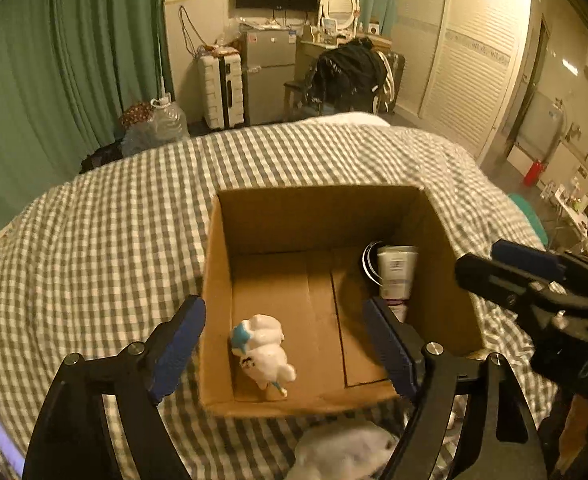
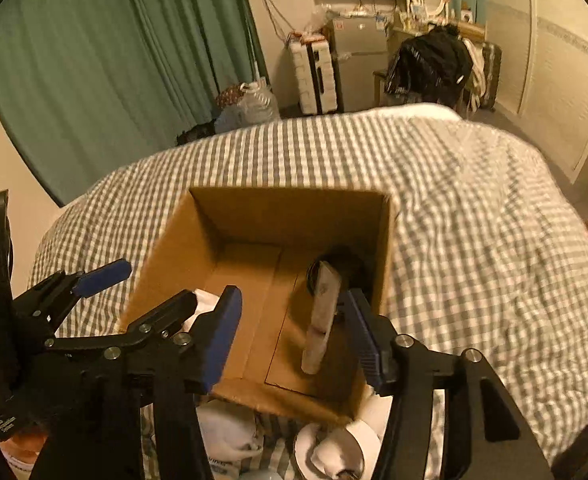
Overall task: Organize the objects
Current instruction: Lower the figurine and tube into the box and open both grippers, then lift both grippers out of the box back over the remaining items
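An open cardboard box (image 1: 253, 220) stands on the checked bed; it also shows in the right wrist view (image 2: 197, 252). Inside lie a white toy figure with a blue star (image 1: 263, 354) at the front left and a white tube (image 1: 396, 270) with a coiled cable (image 1: 368, 260) at the right wall. In the right wrist view the tube (image 2: 322, 316) stands tilted. My left gripper (image 1: 289, 346) is open and empty above the box's front; it also shows in the right wrist view (image 2: 161, 284). My right gripper (image 2: 294, 334) is open and empty above the box, and shows at the right in the left wrist view (image 1: 494, 262).
White objects (image 2: 334, 448) lie on the checked bedspread (image 1: 93, 240) in front of the box; one shows in the left wrist view (image 1: 342, 448). Beyond the bed are green curtains (image 1: 53, 60), a white suitcase (image 1: 219, 84), a small fridge (image 1: 269, 72) and a chair with dark clothes (image 1: 346, 68).
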`<state>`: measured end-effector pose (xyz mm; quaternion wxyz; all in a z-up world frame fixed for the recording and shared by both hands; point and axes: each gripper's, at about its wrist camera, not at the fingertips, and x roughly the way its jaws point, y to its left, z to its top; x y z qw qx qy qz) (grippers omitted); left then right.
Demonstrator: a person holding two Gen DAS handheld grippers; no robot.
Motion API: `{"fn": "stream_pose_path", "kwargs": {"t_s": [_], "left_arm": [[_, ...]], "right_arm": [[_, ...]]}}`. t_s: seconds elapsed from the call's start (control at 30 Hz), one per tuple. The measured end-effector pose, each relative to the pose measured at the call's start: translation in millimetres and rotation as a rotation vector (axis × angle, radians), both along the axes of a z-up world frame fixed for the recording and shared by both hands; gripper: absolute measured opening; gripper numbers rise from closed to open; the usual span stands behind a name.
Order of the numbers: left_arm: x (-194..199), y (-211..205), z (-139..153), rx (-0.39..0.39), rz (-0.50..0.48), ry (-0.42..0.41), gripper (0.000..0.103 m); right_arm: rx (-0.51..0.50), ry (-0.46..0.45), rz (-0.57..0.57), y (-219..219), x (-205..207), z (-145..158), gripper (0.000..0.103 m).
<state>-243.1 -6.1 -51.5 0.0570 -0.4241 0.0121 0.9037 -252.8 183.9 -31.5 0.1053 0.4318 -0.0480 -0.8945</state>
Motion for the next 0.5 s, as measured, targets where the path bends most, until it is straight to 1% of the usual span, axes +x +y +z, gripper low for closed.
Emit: {"fn": "stream_pose_path", "kwargs": {"t_s": [0.07,0.1,0.13,0.27,0.33,0.4,0.47,0.5], "left_arm": [[12,-2,16,-0.012,0.008,0.025,0.089],[17,-2,23,-0.016,0.016,0.039,0.093],[22,-5,30,-0.016,0.019,0.05,0.094],[44,-8,58,-0.009,0.035,0.088,0.095],[56,-9,68,-0.013,0.044,0.103,0.097],[69,-10,79,-0.02,0.067,0.126,0.098],[82,-10,88,-0.02,0.083,0.141,0.098],[89,-11,92,-0.017,0.084,0.146,0.099]], "right_arm": [[0.0,0.024,-0.009,2,10,17,0.057],[0.001,0.037,-0.012,3,16,24,0.057],[0.004,0.051,-0.015,4,22,32,0.059],[0.011,0.105,-0.022,5,52,63,0.066],[0.018,0.136,-0.025,5,69,79,0.069],[0.023,0.161,-0.03,7,83,90,0.072],[0.026,0.188,-0.035,9,100,102,0.076],[0.027,0.2,-0.035,9,108,107,0.077]]}}
